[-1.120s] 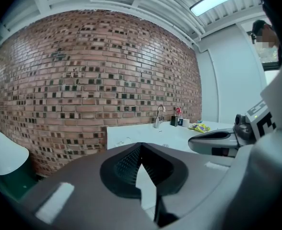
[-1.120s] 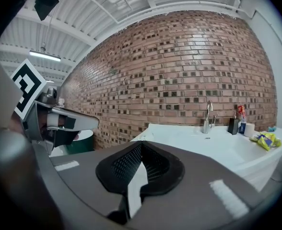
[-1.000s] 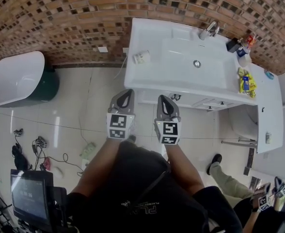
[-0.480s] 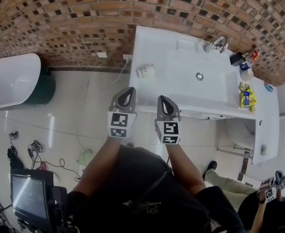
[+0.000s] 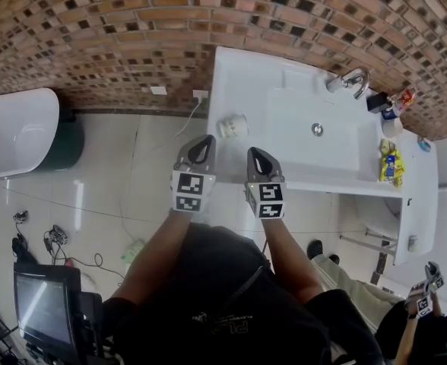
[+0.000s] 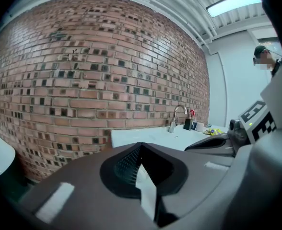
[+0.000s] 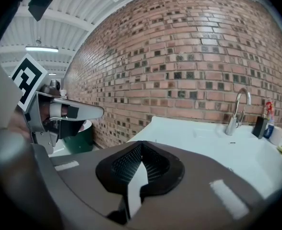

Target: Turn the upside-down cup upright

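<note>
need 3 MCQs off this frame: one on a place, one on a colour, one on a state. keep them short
1. In the head view, where on the white vanity countertop does the small white printed cup sit?
A. right end
B. middle
C. left end

2. What is the wall behind the countertop?
A. white tile
B. red-brown brick
C. green paint

3. How do the jaws of the left gripper and the right gripper stand?
A. both together, nothing between them
B. both wide apart
C. left closed on the cup

Answers:
1. C: the cup stands near the countertop's left edge, ahead of the left gripper.
2. B: brick courses fill the wall in all three views.
3. A: each gripper view shows its jaw tips meeting with nothing in them, and the cup is on the countertop, apart from both.
</note>
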Demonstrator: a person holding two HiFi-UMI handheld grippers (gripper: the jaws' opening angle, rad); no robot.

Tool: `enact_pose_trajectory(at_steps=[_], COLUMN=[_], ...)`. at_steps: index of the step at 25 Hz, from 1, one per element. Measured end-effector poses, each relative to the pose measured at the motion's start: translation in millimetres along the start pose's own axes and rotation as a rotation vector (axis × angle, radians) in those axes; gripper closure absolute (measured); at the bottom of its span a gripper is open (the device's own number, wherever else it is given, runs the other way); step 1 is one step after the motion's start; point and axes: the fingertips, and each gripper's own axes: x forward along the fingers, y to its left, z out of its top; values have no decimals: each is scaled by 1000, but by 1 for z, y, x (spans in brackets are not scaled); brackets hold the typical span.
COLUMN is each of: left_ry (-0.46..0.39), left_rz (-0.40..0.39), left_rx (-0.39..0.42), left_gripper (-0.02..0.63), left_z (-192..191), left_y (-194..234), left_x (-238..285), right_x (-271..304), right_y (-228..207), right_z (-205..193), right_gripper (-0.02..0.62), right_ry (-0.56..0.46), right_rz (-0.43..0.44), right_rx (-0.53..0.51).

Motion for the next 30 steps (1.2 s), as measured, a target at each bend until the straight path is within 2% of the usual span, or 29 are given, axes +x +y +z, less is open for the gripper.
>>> enact_pose_trajectory(at_steps=[6, 10, 18, 24, 27, 30], left_ry=[18, 34, 53, 56, 62, 60], left_rz=[-12, -16, -21, -19, -25, -27], left_rx=[8, 7, 6, 0, 5, 14], left_gripper=[611, 611, 611, 611, 611, 611], left_z=[-3, -9, -16, -17, -19, -18], left_y=[14, 23, 34, 42, 43, 44], left_x=[23, 32, 38, 43, 45, 47], right_x=[34, 51, 75, 95, 100, 100], right_y=[-12, -18, -39, -36, -36, -35], right_z=[-18, -28, -35, -42, -49, -53], right_gripper=[572, 517, 482, 474, 474, 480], right_ry=[106, 148, 169, 239, 270, 291], right_rz=[30, 78, 164, 260, 286, 300], right_rx=[22, 22, 19, 20, 26, -13])
